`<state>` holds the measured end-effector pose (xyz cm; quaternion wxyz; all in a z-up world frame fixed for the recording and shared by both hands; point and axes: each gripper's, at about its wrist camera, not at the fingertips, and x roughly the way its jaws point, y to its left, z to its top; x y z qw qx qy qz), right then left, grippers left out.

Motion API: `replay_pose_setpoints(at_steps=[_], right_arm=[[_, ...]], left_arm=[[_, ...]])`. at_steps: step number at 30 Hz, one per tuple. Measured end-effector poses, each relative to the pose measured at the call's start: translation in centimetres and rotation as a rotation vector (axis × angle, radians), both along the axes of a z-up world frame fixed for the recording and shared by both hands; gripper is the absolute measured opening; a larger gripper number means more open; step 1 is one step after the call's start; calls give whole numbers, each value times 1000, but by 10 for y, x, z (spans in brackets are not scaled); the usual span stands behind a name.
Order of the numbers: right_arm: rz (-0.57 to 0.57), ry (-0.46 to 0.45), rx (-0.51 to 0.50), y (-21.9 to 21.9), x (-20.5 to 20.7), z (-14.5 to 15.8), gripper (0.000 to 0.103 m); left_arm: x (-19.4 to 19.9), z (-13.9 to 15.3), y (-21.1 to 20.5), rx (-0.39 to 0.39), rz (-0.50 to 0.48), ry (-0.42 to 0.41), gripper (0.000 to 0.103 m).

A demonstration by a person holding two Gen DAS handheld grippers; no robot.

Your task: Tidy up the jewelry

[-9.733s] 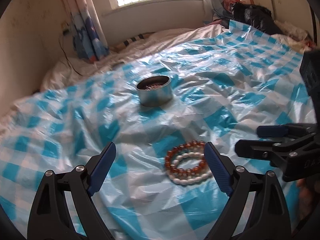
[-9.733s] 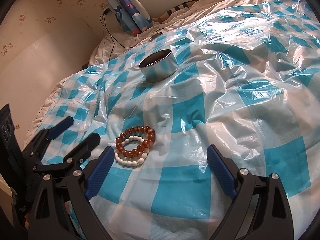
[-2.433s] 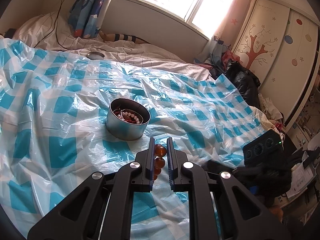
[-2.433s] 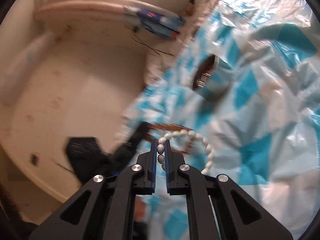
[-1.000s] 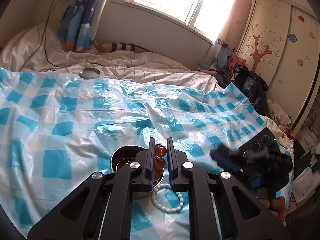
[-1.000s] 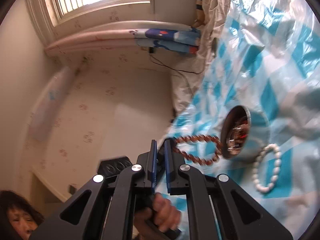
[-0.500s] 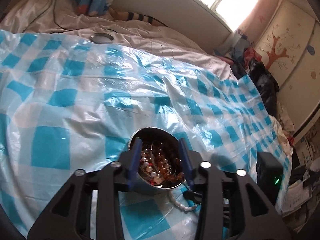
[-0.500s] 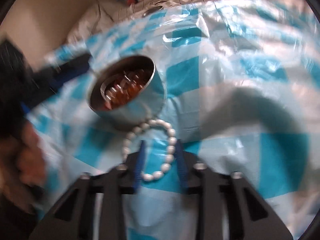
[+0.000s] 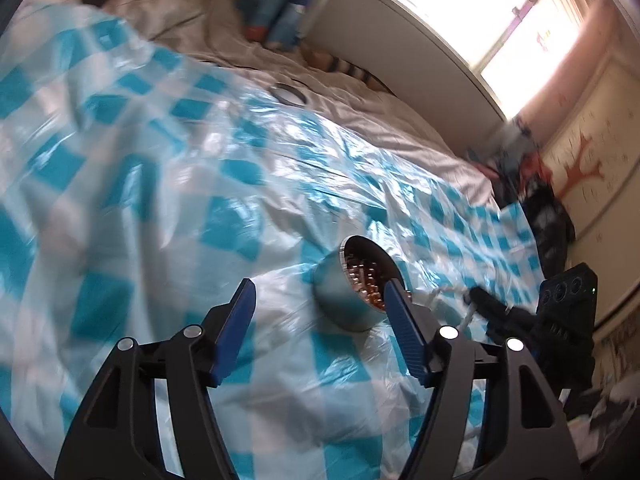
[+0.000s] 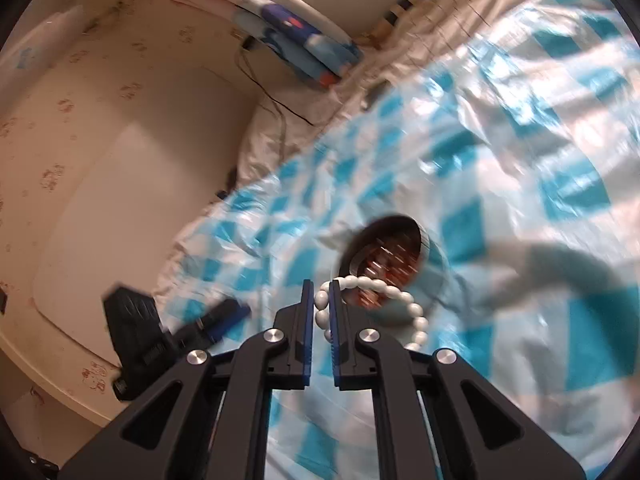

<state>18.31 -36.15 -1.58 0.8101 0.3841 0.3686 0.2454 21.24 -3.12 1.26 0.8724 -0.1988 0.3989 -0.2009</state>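
A round metal tin (image 9: 347, 295) sits on the blue-and-white checked plastic sheet (image 9: 160, 208), with amber beads inside. My left gripper (image 9: 320, 312) is open and empty, just in front of the tin. My right gripper (image 10: 321, 300) is shut on a white pearl bracelet (image 10: 400, 292) and holds it in the air beside the tin (image 10: 390, 256). In the left wrist view the right gripper (image 9: 484, 304) shows to the right of the tin, with a blurred white strand at its tip.
The sheet lies over a bed with white bedding (image 9: 248, 60). A small round metal lid (image 9: 289, 93) lies on the bedding at the back. Curtains (image 10: 296, 44), a cable and a wall are at the left; a wardrobe (image 9: 592, 152) stands at the right.
My left gripper has let the amber bracelet fall into the tin, opened wide and drawn back. My right gripper has closed on the white bracelet and lifted it off the sheet.
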Motion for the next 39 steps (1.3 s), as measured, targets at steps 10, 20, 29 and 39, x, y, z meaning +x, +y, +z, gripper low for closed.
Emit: replay_pose_setpoints(at_steps=[10,20,29,39], right_arm=[[-136,152,-46,7,43,-35,33],[-118,117,-145,22,26,-49,35],[-43,57,-454,64,30,-31,53],[-133,3,-550,53,-46,0,75]], left_arm=[[-3,6,-13,53,-52,-33,63],[-13,13,-33,247,-28,-111,77],[-21,18,-49,422,0,-189,87],[-34,26,-66,494,-7,-250,95]])
